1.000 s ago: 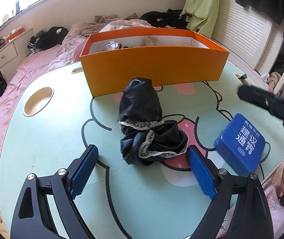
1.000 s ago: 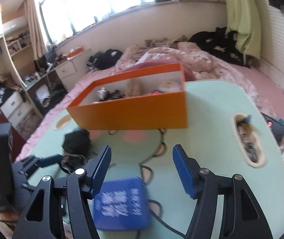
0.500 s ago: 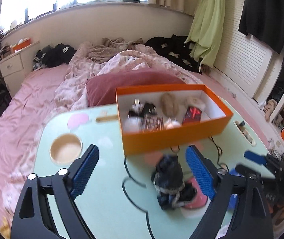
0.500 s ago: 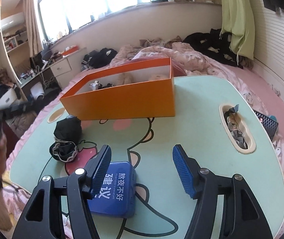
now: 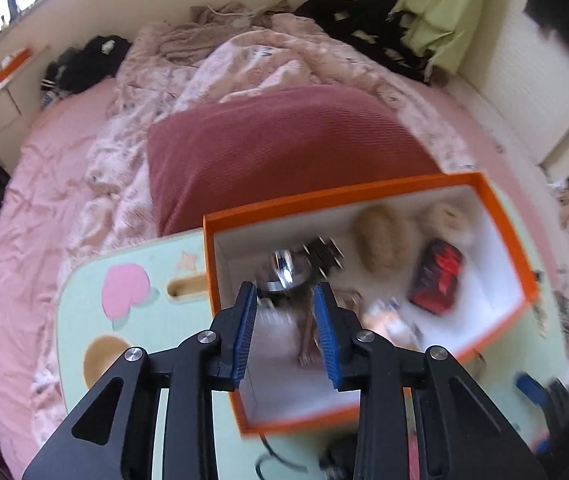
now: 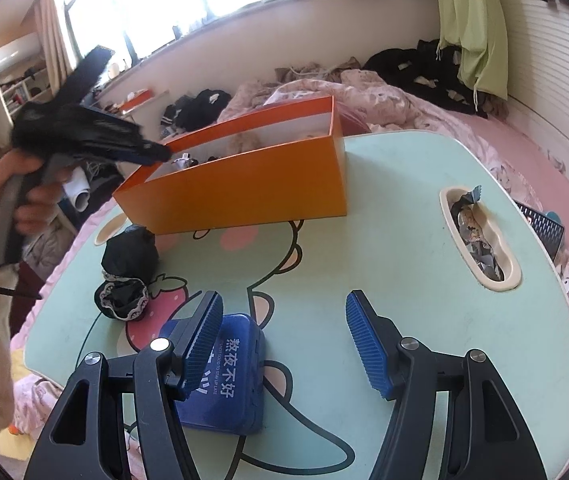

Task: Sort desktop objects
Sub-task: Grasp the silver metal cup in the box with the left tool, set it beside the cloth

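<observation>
The left gripper [image 5: 286,312] hangs above the orange box [image 5: 496,216], its jaws closing on nothing. The right gripper [image 6: 284,344] stands apart and empty; a blue tin [image 6: 228,376] lies under its left finger [image 6: 200,340].

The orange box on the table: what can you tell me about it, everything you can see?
The orange box is a lidless rectangular carton, apparently cardboard, orange outside and white inside. It sits flat on the mint-green cartoon table at its far side, nearest the bed. Inside lie two tan fluffy things, a red-and-black packet and a shiny metal piece. The left gripper hovers over one end.
</observation>
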{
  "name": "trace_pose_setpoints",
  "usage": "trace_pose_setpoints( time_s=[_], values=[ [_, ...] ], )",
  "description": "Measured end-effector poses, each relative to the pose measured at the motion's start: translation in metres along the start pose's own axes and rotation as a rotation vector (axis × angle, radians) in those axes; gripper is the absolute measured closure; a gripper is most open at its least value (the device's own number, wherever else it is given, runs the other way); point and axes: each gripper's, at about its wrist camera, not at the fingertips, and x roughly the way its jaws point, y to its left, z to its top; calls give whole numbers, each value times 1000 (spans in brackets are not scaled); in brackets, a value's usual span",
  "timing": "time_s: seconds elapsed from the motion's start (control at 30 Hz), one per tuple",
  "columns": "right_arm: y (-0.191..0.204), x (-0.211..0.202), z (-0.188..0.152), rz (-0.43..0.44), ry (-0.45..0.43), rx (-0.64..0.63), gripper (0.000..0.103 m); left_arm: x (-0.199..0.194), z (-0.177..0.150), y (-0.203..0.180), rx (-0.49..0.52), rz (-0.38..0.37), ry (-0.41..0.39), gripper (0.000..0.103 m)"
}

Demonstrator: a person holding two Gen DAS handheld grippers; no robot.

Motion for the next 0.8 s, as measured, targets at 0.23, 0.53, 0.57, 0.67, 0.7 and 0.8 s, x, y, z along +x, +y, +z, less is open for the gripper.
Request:
trace_pose_setpoints(
  time_s=[0.23,0.53,0.57,0.67,0.7,0.8],
  values=[
    [-6,1,-2,17,7,25,39,31,10,-12,-1,78,56,67],
    [-8,0,-2,20,5,29,39,32,18,-10,-18,56,-17,72],
    [-8,0,-2,20,5,29,39,28,17,-11,-10,50,-31,72],
    [-7,0,-2,19,4,29,39,0,7,-15,14,27,-97,72],
    [-7,0,-3,19,4,29,39,-12,2,-16,21,5,-118,72],
    [-7,-1,-3,18,4,28,38,-50,-25,-21,55,-110,-154,72]
  ],
)
